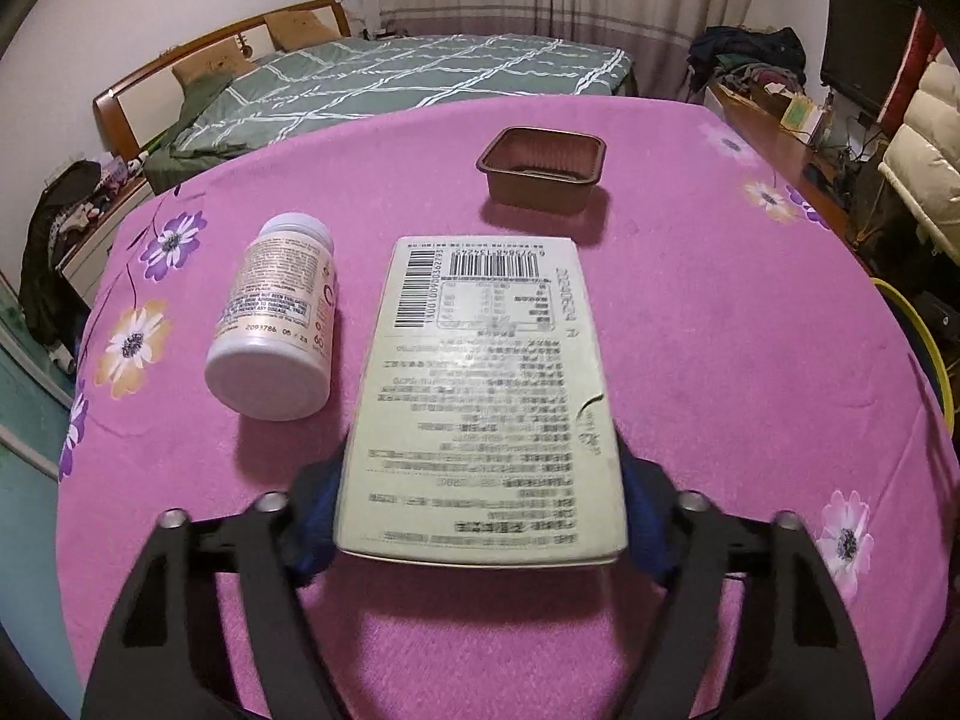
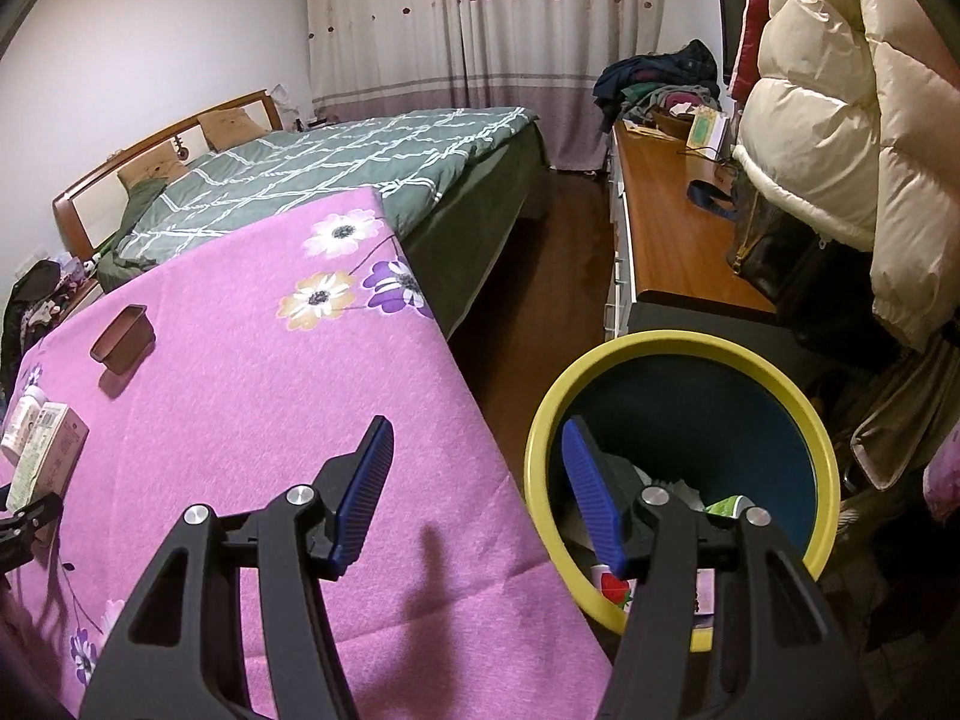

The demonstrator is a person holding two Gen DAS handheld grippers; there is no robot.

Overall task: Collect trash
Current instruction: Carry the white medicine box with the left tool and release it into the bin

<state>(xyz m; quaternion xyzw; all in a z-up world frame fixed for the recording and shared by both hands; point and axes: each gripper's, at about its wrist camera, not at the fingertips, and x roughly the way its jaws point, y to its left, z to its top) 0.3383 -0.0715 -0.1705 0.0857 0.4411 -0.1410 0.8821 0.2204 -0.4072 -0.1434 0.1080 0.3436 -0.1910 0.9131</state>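
Our left gripper (image 1: 480,516) clamps the pale printed carton (image 1: 486,396) over the pink tablecloth (image 1: 720,360); our right gripper (image 2: 474,492) gapes empty above the yellow-rimmed bin (image 2: 678,342). We judge the next move is carrying the carton across to that bin.

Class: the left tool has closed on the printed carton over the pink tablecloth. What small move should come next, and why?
Probably lift the carton slightly off the tablecloth. The left tool already clamps its near end, so raising it clears the white bottle lying beside it before carrying it toward the yellow-rimmed bin.
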